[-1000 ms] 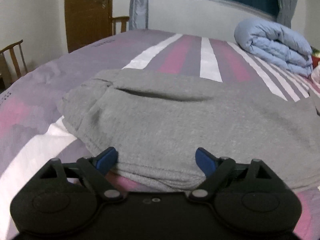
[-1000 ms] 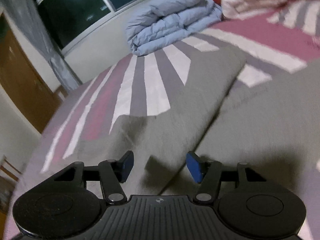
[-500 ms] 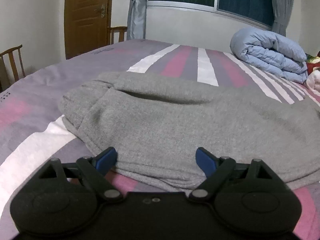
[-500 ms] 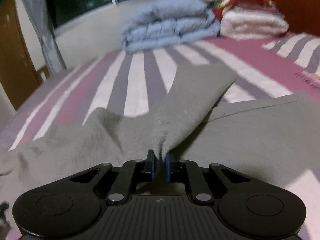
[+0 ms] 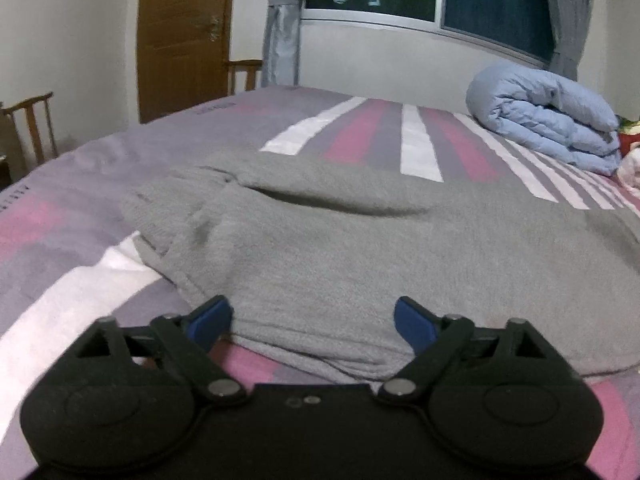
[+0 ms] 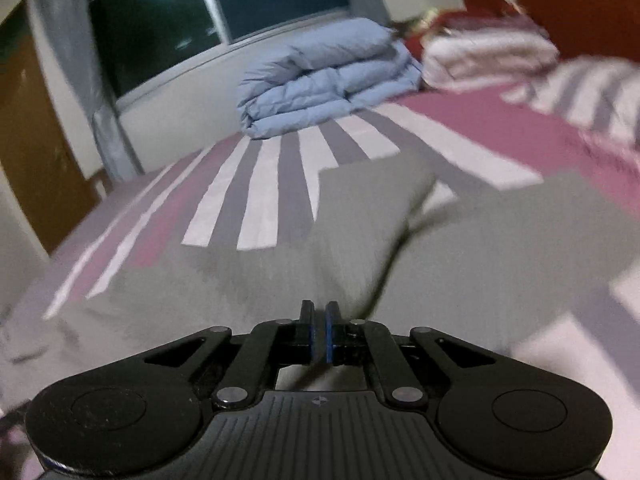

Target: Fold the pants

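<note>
Item one, my left gripper (image 5: pixel 313 325): black body, blue pads, jaws spread wide and just now widened a little further, nothing pressed between them. Directly ahead of it lie the grey fleece pants (image 5: pixel 360 256), flat on the striped bedspread of purple, pink and white (image 5: pixel 60 248); their near folded edge sits between the two blue pads (image 5: pixel 412 322) without my being able to tell whether either pad touches it. A long shadowed crease crosses the cloth further ahead. Item two, my right gripper (image 6: pixel 319 334): same build, jaws drawn almost together, having just closed over the last moment; grey cloth rises right at the pad tips, though blur keeps me from seeing how much of it is caught. Ahead of this gripper one leg (image 6: pixel 372 200) stretches away and slightly right, a second grey panel (image 6: pixel 520 240) lying to its right with a dark gap between. Item three, far ahead of both grippers: a folded pale blue quilt (image 6: pixel 324 80) on the bed. Item four, beyond the left gripper to its left: a brown wooden door (image 5: pixel 184 36) and a wooden chair (image 5: pixel 32 128).
</note>
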